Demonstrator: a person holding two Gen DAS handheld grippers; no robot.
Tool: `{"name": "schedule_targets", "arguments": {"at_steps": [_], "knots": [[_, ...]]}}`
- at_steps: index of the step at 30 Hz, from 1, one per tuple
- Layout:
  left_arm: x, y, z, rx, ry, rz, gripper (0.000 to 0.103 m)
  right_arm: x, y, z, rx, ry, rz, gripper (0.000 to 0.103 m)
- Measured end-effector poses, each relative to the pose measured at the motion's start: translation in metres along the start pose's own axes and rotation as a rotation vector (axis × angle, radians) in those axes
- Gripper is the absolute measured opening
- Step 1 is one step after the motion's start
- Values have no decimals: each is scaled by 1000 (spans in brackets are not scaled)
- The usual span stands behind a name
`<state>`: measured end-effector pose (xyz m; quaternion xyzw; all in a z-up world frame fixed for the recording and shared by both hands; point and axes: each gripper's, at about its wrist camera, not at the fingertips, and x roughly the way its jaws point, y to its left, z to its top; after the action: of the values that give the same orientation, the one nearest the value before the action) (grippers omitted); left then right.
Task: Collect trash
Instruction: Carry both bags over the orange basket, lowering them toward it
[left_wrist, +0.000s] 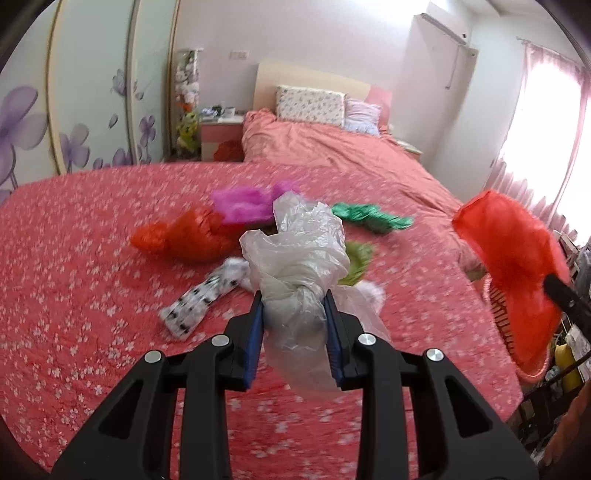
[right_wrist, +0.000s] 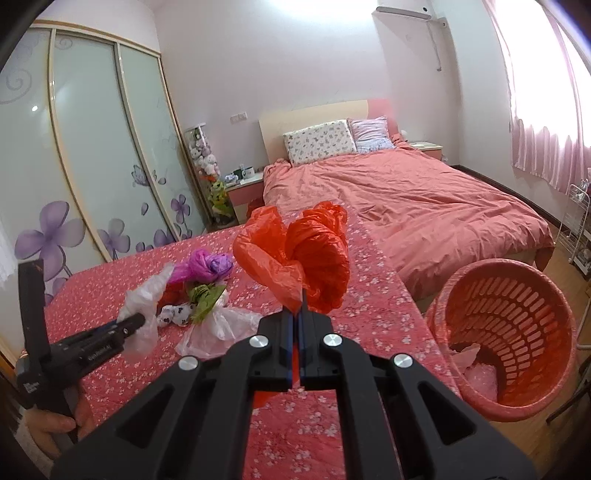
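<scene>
The left gripper (left_wrist: 294, 308) is clamped on a knotted clear plastic bag (left_wrist: 295, 254) above the flowered bedspread (left_wrist: 74, 258); the right gripper (right_wrist: 296, 315) pinches a thin edge of a red bag (right_wrist: 295, 258) near the bedspread's right edge, short of the red basket (right_wrist: 517, 332). That slight pinch could slip, dropping the bag outside.
</scene>
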<state>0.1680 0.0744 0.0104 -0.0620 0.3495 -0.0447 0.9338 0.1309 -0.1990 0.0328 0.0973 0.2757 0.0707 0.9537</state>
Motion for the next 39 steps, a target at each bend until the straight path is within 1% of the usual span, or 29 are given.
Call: {"name": "schedule_targets", "arguments": {"at_steps": [7,17,28,39], "knots": [[-15,-52,8,71,-37,-72,30,-21,-24,1,31,-32,-28,4],[-14,-124,0,151,-35,-191,30,-46,-78,-5,90,-70,-112,4],[1,-192,-6,230,-9,-301,31,-59,-146,-17,175,-84,-196,4],[18,-244,-18,285,17,-365,31,-61,-201,-30,245,-88,-254,4]]}}
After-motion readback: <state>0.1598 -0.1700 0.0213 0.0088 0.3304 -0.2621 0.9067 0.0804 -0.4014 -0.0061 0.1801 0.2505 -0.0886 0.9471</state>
